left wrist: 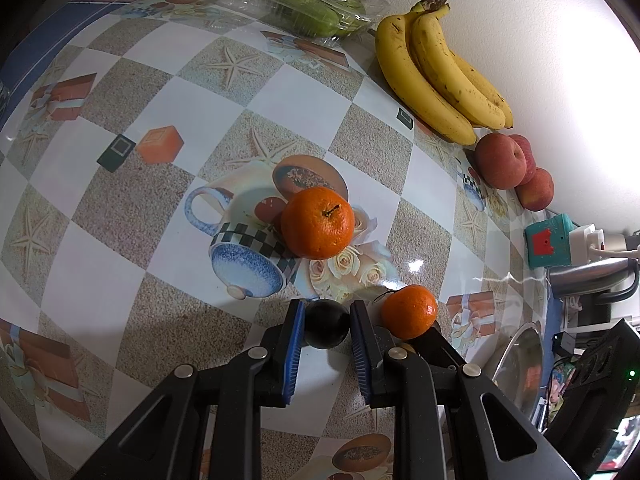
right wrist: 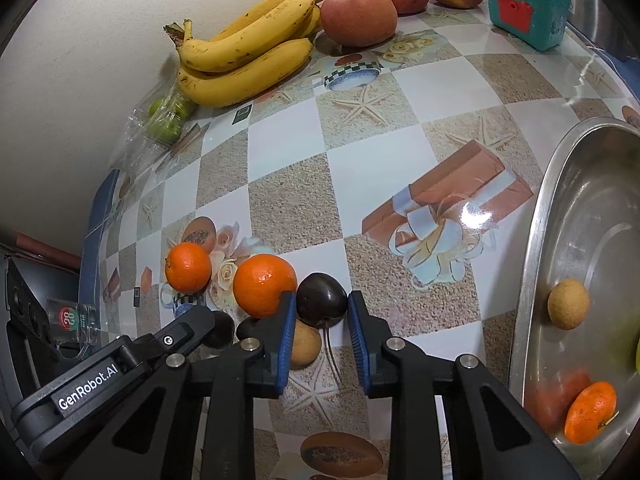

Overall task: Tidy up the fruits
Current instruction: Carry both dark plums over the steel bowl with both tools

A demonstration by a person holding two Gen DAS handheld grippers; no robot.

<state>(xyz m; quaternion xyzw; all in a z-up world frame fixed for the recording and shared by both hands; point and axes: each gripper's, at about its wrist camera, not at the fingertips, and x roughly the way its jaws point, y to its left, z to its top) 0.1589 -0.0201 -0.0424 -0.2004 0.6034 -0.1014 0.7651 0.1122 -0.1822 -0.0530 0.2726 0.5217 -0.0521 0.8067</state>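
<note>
My left gripper [left wrist: 327, 314] is shut on a small dark round fruit [left wrist: 326, 326] low over the table. Two tangerines lie near it, one ahead [left wrist: 318, 223] and one just right [left wrist: 409, 312]. In the right wrist view my right gripper [right wrist: 322, 300] is shut on another dark fruit [right wrist: 321, 305] with a long thin stem. A tan round fruit [right wrist: 307, 347] lies under its left finger, and a tangerine [right wrist: 265, 285] touches that finger's outer side. The second tangerine [right wrist: 188, 267] sits further left. One of the left gripper's fingers [right wrist: 188, 326] shows at the lower left.
A steel bowl [right wrist: 560, 184] at the right holds a tan fruit [right wrist: 568, 304] and a tangerine [right wrist: 591, 412]. Bananas [right wrist: 248, 52], reddish peaches [right wrist: 358, 14] and green fruit in clear plastic [right wrist: 168, 120] line the wall. A teal box [right wrist: 528, 4] stands at the back right.
</note>
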